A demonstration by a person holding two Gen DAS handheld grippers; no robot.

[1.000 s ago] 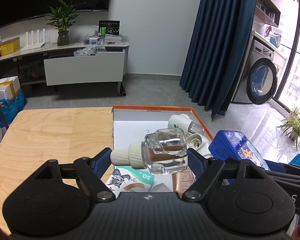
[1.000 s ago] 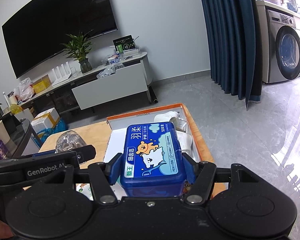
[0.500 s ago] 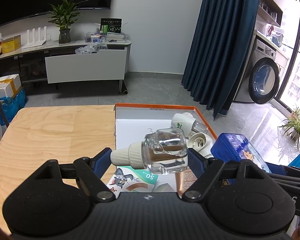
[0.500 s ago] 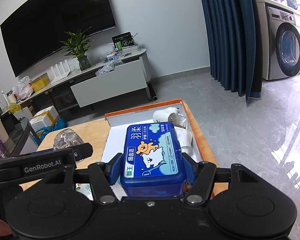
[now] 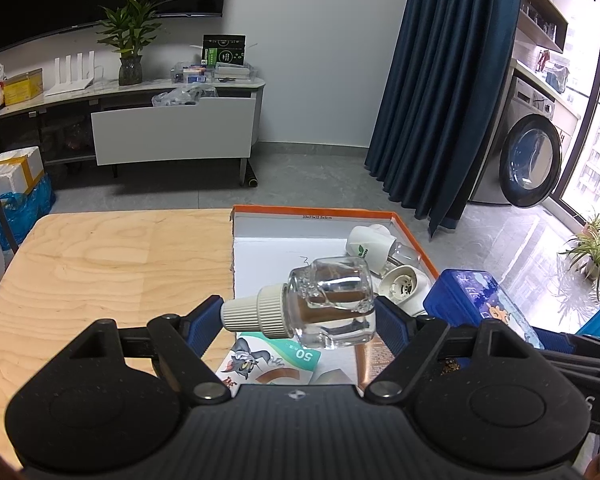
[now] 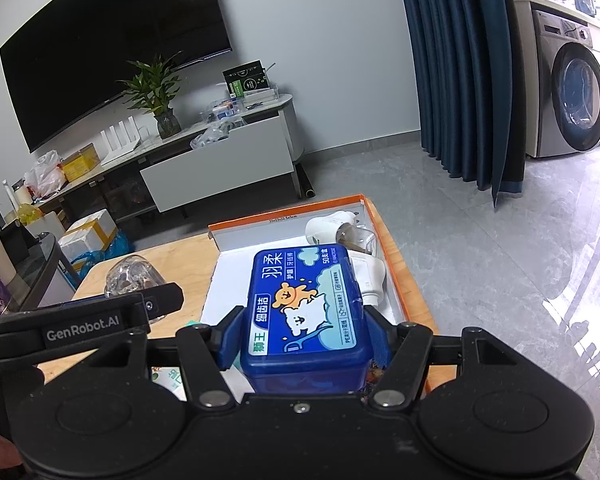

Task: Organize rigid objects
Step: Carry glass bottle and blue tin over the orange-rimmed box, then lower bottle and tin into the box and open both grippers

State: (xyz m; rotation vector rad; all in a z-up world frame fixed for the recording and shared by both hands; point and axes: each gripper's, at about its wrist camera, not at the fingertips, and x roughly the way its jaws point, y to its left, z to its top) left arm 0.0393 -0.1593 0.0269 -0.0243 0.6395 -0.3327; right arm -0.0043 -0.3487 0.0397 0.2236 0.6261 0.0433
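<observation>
Holding steady over the past second, neither hand has shifted: the left gripper (image 5: 298, 314) keeps its jaws clamped end to end on a clear glass bottle (image 5: 330, 306) lying sideways, cap toward the left jaw, and the right gripper (image 6: 304, 338) keeps its jaws closed on the sides of a blue floss box (image 6: 305, 312). With nothing released, both items are probably awaiting placement. Ahead of and below both jaws on the wooden surface (image 5: 100, 264) sits the orange-rimmed tray (image 5: 312, 212), holding white plug-in devices (image 5: 370, 246) at its far right; printed cards (image 5: 268, 360) lie just under the left jaws.
</observation>
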